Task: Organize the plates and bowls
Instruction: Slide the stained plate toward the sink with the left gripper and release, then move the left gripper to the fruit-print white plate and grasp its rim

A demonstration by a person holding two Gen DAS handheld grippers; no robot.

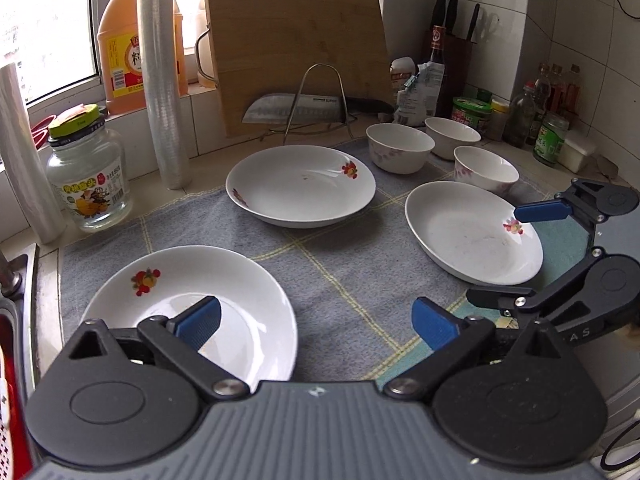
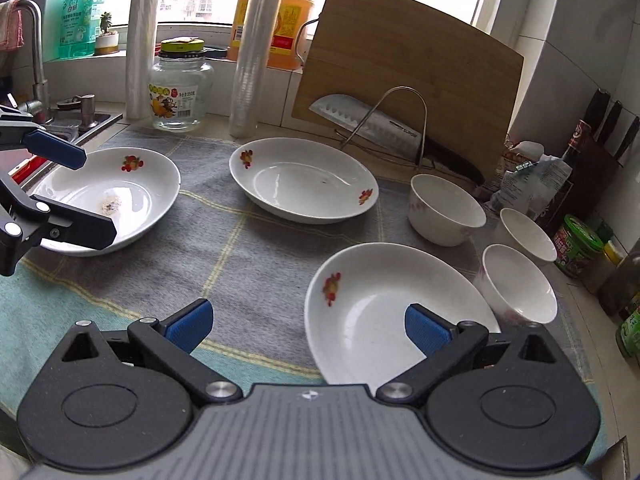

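Note:
Three white plates with fruit prints lie on a grey checked cloth (image 1: 340,276): a left plate (image 1: 192,304), a middle plate (image 1: 300,184) and a right plate (image 1: 472,232). Three white bowls (image 1: 400,146) stand behind the right plate. My left gripper (image 1: 316,322) is open, its left pad over the left plate's right side. My right gripper (image 2: 308,326) is open, its right pad over the right plate (image 2: 384,304). Each gripper shows in the other's view, open: the right one (image 1: 516,256) at the right plate's edge, the left one (image 2: 80,196) by the left plate (image 2: 108,196).
A cutting board (image 1: 296,52) leans at the back with a cleaver (image 1: 296,108) on a wire rack. Film rolls (image 1: 164,80), a glass jar (image 1: 88,172) and oil jugs stand at the left. Sauce bottles and jars (image 1: 548,120) crowd the right. A sink (image 2: 60,120) lies far left.

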